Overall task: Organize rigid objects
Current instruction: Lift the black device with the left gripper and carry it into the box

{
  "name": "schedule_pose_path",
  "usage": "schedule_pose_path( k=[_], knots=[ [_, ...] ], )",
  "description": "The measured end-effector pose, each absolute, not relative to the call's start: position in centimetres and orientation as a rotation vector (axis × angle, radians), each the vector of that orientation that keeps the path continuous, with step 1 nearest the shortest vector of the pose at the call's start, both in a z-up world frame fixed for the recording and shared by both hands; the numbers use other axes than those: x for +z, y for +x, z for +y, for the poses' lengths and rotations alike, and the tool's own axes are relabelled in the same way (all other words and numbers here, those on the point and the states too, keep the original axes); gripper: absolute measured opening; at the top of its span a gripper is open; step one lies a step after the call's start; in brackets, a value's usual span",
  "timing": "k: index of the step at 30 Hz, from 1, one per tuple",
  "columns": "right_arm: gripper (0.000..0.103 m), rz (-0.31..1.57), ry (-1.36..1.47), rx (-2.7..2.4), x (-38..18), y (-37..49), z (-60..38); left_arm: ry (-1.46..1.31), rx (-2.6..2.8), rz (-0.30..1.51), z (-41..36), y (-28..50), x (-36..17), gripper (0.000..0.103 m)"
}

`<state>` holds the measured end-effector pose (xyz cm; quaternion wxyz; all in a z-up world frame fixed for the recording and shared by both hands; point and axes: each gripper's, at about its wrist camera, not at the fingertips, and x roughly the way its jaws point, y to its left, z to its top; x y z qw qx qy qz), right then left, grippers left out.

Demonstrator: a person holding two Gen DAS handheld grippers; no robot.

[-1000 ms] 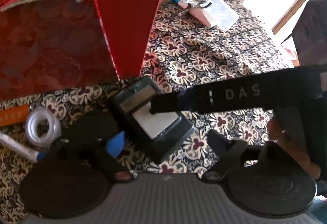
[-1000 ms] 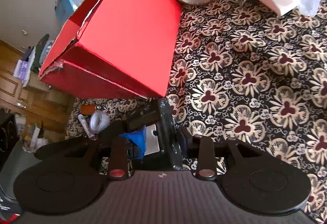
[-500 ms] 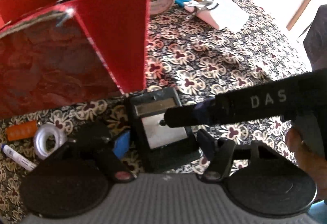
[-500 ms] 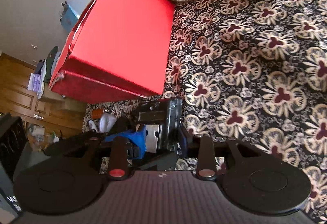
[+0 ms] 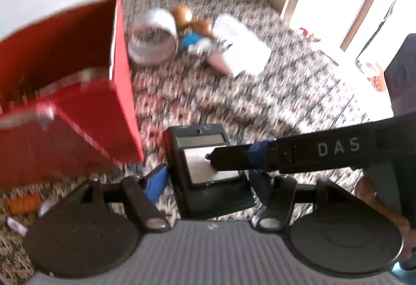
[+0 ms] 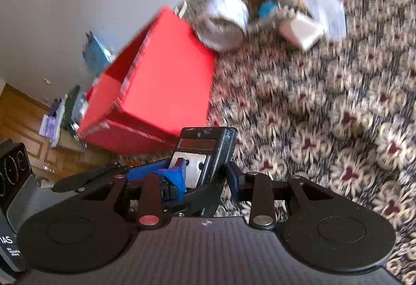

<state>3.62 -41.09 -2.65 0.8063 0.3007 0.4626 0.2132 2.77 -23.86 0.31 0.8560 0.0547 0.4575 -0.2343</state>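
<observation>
Black device [image 5: 208, 168] sits between both grippers, clear of the cloth as far as the blur shows. Left gripper [image 5: 208, 181] closed across its short sides; long axis runs forward along the fingers. Right gripper [image 6: 205, 178] also clamped on it, reaching in crosswise from the right, one finger across the pale plate. Red box [image 5: 78, 92] lies ahead-left, opening upward. Both hands level, slightly nose-down. Next: lift up and left over the rim.
</observation>
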Motion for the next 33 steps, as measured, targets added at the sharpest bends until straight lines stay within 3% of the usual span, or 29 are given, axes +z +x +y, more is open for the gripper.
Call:
schedule_pose_path(
  k=[7, 18, 24, 33],
  knots=[
    [0.017, 0.826, 0.587, 0.479, 2.9, 5.5, -40.9, 0.114, -0.495, 0.804, -23.7, 4.1, 6.4, 0.063],
    [0.017, 0.659, 0.395, 0.536, 10.3, 11.8, -33.1, 0.100, -0.453, 0.650, -16.4, 9.4, 13.7, 0.062],
    [0.017, 0.732, 0.369, 0.522, 9.8, 15.7, -28.4, 0.123, -0.447, 0.696, -12.0, 13.6, 12.6, 0.062],
    [0.018, 0.964, 0.308, 0.444, 5.2, 20.1, -22.1, 0.146, -0.467, 0.908, -7.6, 19.0, 6.4, 0.060]
  ],
)
